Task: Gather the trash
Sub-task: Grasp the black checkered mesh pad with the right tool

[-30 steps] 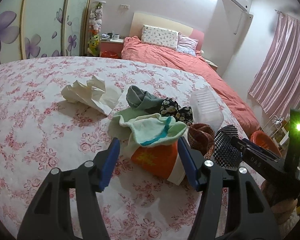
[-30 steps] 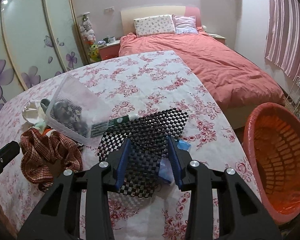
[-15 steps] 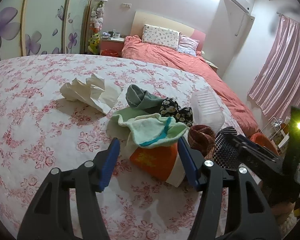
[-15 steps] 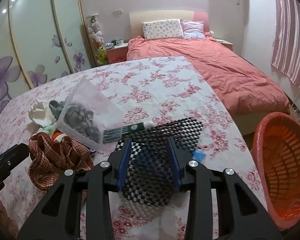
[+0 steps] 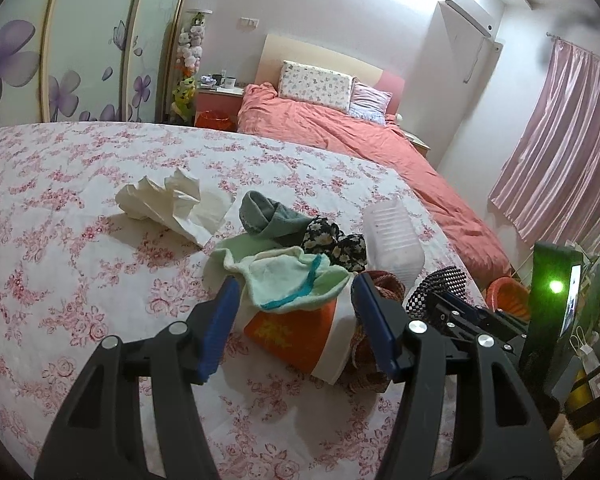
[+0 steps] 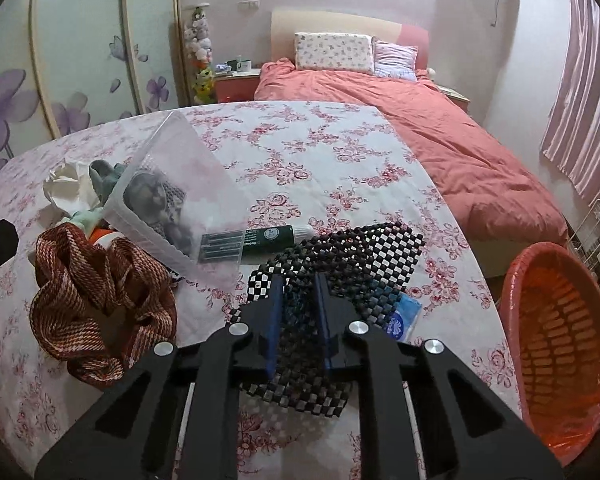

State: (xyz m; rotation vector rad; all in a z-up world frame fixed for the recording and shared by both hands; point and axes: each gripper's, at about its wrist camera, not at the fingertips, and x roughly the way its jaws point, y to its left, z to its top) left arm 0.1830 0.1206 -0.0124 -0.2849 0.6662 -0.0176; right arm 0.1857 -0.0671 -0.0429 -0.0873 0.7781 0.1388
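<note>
On the floral surface point(image 6: 324, 148), the right tongs point(image 6: 298, 312) are closing on the black-and-white checkered mat point(image 6: 340, 256), bunched between their blue pads; I judge the pickup is under way, with a lift and carry to the orange basket point(image 6: 556, 336) at three o'clock next. The left tongs point(image 5: 296, 320) stand apart, empty, over an orange packet point(image 5: 288, 330). At ten o'clock of the mat, a clear plastic box point(image 6: 180, 196) and green tube point(image 6: 268, 236) crowd its edge, with a small blue packet point(image 6: 402, 318) just beside it.

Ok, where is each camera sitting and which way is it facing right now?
Left wrist: on the left tool, looking down at the orange packet under a pale green cloth; both fingers show.
Right wrist: on the right tool, its jaws closing on the black-and-white checkered mesh mat; orange basket at right.
Shared: mat, clear plastic box, red woven strap.
</note>
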